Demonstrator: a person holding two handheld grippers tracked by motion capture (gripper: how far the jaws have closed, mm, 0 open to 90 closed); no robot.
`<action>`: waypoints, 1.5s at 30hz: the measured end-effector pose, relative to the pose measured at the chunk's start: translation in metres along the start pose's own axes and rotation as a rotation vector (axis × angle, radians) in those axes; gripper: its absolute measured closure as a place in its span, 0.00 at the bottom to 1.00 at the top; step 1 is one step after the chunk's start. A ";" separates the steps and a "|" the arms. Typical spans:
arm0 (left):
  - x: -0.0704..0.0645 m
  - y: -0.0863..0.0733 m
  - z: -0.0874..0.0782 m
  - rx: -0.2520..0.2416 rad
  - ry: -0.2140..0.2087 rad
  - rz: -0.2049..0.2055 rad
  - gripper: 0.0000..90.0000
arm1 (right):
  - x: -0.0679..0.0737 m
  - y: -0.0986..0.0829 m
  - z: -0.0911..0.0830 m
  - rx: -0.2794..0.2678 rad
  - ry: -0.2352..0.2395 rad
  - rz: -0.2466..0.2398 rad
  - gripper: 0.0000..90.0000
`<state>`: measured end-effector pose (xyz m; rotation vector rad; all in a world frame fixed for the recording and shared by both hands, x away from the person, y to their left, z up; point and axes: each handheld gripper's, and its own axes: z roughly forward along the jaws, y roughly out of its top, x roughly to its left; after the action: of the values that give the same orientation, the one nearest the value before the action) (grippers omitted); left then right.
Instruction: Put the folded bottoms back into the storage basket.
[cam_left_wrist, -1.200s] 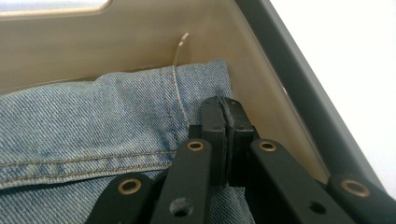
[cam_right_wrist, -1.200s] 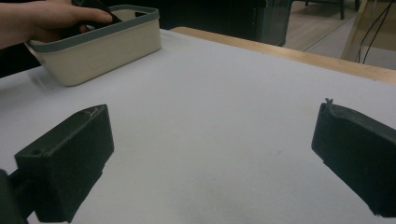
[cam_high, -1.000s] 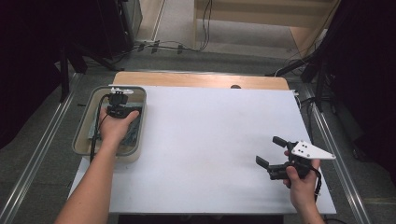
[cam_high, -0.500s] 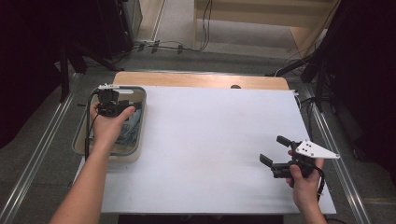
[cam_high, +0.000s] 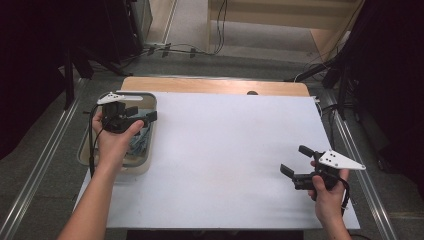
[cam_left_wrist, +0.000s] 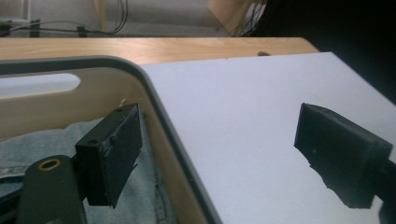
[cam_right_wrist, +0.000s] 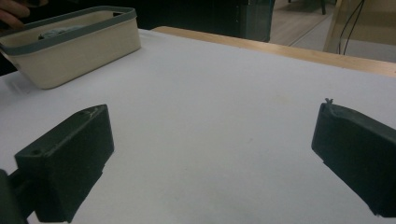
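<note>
A white sheet (cam_high: 225, 160) covers a table, seen from above. At its left edge sits a cream bin (cam_high: 145, 165) with a grey rim, holding folded denim (cam_high: 139, 142).

The left gripper (cam_high: 142, 116) is held by the left hand (cam_high: 116, 140) above the far end of the bin, pointing toward the sheet. Its jaws are spread wide and grasp nothing. In the left gripper view, one jaw hangs over the denim (cam_left_wrist: 46, 140) inside the bin (cam_left_wrist: 154, 102), and the other hangs over the white sheet (cam_left_wrist: 243, 112) just beyond the rim. Whether that first jaw touches the cloth cannot be told.

The right gripper (cam_high: 296, 161) is held by the right hand (cam_high: 327, 192) near the sheet's right front corner, well apart from the bin. Its jaws are also spread wide with nothing between them. In the right gripper view they frame bare sheet (cam_right_wrist: 210, 121), with the bin (cam_right_wrist: 70, 51) far off at upper left.
</note>
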<state>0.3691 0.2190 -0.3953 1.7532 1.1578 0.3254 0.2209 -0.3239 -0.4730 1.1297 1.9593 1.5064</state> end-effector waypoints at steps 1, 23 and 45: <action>-0.002 -0.001 -0.002 -0.004 -0.007 0.008 0.13 | 0.000 0.000 0.000 0.000 -0.001 0.001 0.00; -0.039 -0.028 -0.024 -0.084 -0.100 0.086 0.00 | -0.002 -0.005 0.004 0.018 0.001 0.013 0.00; -0.058 -0.070 -0.039 -0.173 -0.147 0.164 0.00 | -0.006 -0.010 0.005 0.029 -0.011 0.024 0.00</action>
<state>0.2749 0.1995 -0.4184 1.6922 0.8581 0.3776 0.2245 -0.3267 -0.4849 1.1754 1.9734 1.4851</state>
